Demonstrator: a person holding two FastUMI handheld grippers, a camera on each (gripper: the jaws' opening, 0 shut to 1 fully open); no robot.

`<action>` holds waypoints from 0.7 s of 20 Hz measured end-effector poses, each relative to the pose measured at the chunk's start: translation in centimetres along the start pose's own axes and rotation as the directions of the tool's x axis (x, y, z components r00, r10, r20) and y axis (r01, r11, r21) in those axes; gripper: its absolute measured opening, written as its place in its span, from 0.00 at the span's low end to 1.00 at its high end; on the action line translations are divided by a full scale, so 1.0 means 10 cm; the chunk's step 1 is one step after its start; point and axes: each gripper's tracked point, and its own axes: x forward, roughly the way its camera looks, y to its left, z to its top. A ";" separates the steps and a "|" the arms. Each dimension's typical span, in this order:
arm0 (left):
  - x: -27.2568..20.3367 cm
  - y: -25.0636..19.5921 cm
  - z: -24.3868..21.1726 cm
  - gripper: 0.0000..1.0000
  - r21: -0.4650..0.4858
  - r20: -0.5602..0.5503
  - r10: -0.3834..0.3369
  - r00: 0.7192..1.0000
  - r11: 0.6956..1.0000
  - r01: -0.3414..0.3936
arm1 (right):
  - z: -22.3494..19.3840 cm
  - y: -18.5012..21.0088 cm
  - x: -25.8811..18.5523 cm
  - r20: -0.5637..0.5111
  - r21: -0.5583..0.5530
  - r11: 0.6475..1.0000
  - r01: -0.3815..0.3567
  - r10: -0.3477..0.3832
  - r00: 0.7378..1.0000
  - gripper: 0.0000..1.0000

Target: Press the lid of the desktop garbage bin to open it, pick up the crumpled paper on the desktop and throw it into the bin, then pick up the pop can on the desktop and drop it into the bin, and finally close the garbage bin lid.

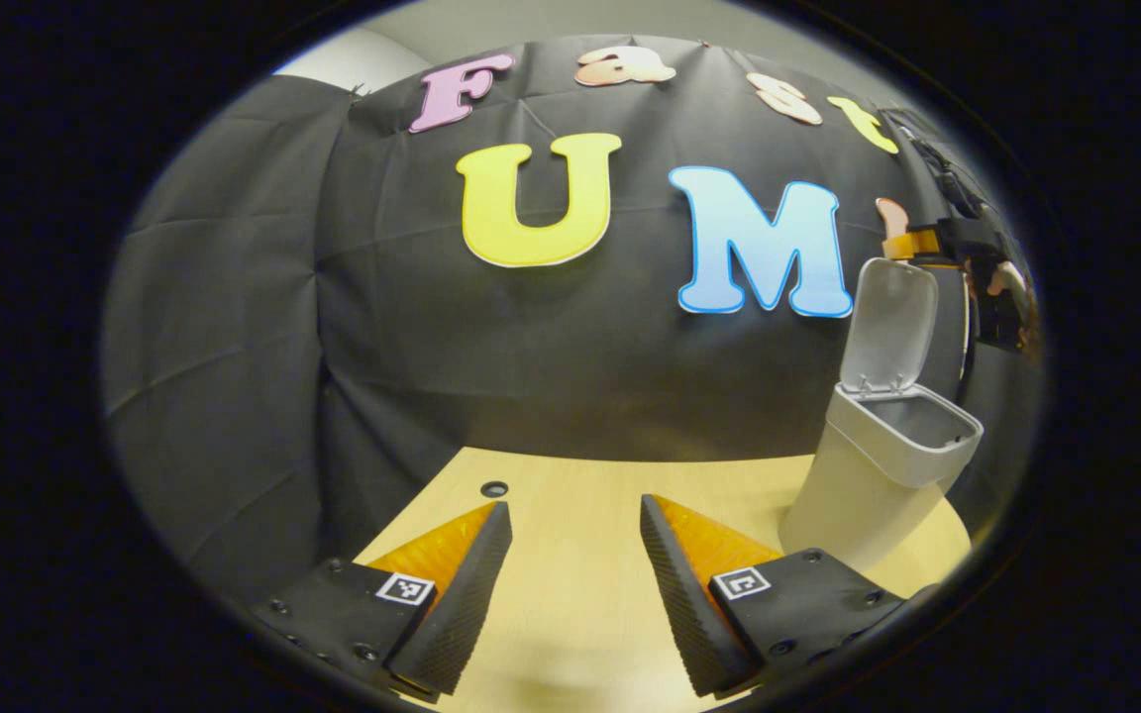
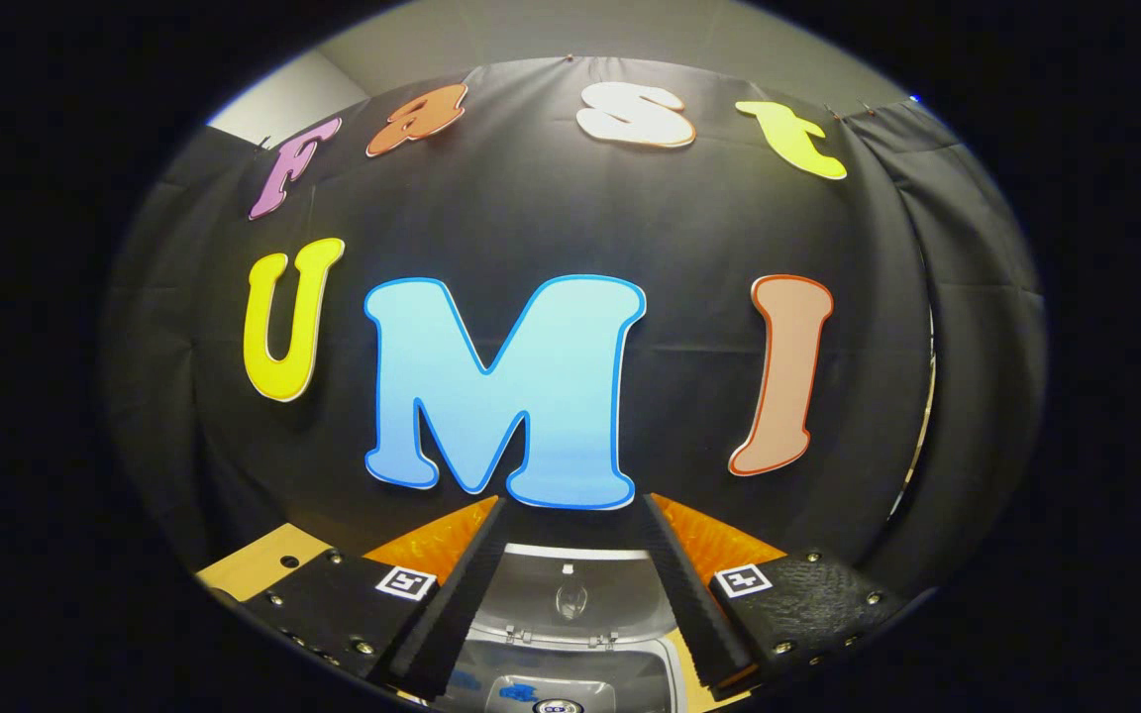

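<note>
We have the bin (image 1: 878, 475) at 3 o'clock in the left gripper view, lid (image 1: 889, 322) propped upright, so the mouth is free for drops. Left gripper (image 1: 575, 569) is released, nothing between its fingers, hanging over bare desktop (image 1: 570, 495). Right gripper (image 2: 570, 584) sits directly above the open bin, fingers apart and holding nothing. Inside, at 6 o'clock, something that looks like the pop can (image 2: 556, 705) top. Likely next: closing the lid.
</note>
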 end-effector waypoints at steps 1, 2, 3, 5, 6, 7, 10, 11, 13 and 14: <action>-0.01 0.00 -0.01 0.89 0.004 0.000 -0.001 1.000 1.000 0.001 | 0.00 0.00 -0.02 0.004 0.006 1.000 0.001 -0.001 1.000 0.87; -0.01 -0.03 -0.02 0.87 0.010 0.001 -0.004 1.000 1.000 0.004 | -0.02 0.00 -0.04 0.005 0.013 1.000 -0.001 0.001 1.000 0.87; -0.01 -0.07 -0.03 0.87 0.017 0.002 -0.008 1.000 1.000 0.008 | -0.03 0.00 -0.07 0.009 0.020 1.000 -0.002 0.002 1.000 0.87; -0.03 -0.15 -0.04 0.87 0.029 0.002 -0.025 1.000 0.999 0.025 | -0.06 0.01 -0.14 0.014 0.032 0.999 -0.008 0.007 1.000 0.87; -0.04 -0.19 -0.04 0.87 0.031 0.003 -0.033 0.999 0.999 0.033 | -0.07 0.01 -0.17 0.015 0.036 0.999 -0.011 0.010 1.000 0.87; -0.05 -0.22 -0.03 0.87 0.030 0.005 -0.042 0.999 0.999 0.042 | -0.09 0.02 -0.22 0.014 0.040 0.999 -0.014 0.013 1.000 0.87; -0.06 -0.32 -0.02 0.89 0.031 0.007 -0.061 0.998 0.998 0.061 | -0.15 0.03 -0.33 0.007 0.049 0.999 -0.021 0.021 1.000 0.87; -0.06 -0.34 -0.03 0.89 0.034 0.009 -0.068 0.998 0.997 0.067 | -0.17 0.03 -0.37 0.006 0.048 0.999 -0.022 0.022 1.000 0.87; -0.08 -0.39 -0.02 0.89 0.043 0.011 -0.079 0.997 0.996 0.078 | -0.21 0.04 -0.45 0.000 0.045 0.999 -0.026 0.026 1.000 0.84; -0.09 -0.41 -0.01 0.89 0.045 0.012 -0.084 0.996 0.996 0.083 | -0.24 0.04 -0.49 -0.005 0.044 0.999 -0.027 0.028 1.000 0.87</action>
